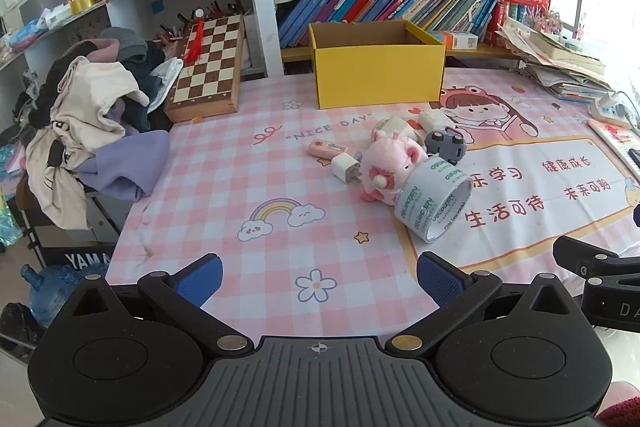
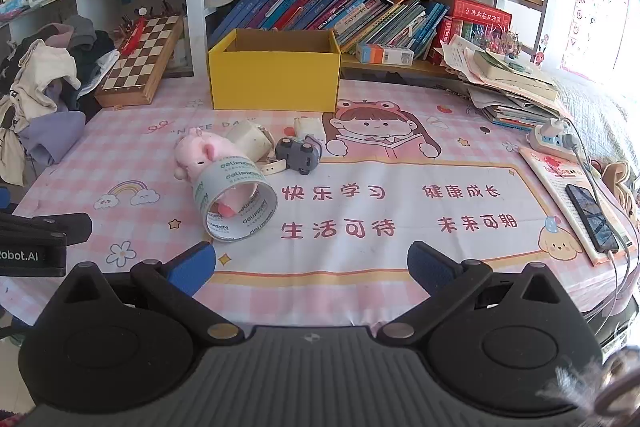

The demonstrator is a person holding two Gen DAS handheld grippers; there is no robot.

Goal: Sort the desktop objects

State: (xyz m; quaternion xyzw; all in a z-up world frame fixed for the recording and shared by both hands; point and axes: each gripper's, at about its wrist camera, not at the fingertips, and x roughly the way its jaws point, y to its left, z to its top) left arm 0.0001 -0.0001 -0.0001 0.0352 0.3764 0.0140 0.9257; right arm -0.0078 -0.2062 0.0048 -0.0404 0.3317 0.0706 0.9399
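Observation:
A cluster of small objects lies mid-table: a pink plush toy (image 1: 394,161) (image 2: 200,151), a roll of clear tape (image 1: 434,201) (image 2: 236,205) leaning on it, a grey toy car (image 1: 446,145) (image 2: 298,153), a white charger plug (image 1: 344,167), a pink stick-shaped item (image 1: 326,148), and white boxes (image 2: 250,139). An open yellow box (image 1: 378,67) (image 2: 276,71) stands behind them. My left gripper (image 1: 320,279) is open and empty near the table's front edge. My right gripper (image 2: 312,267) is open and empty, in front of the tape.
A chessboard case (image 1: 208,67) and a heap of clothes (image 1: 92,123) sit at the left. Stacked books and papers (image 2: 508,83), a power strip (image 2: 554,139) and a phone on a booklet (image 2: 592,219) line the right edge. Bookshelves stand behind.

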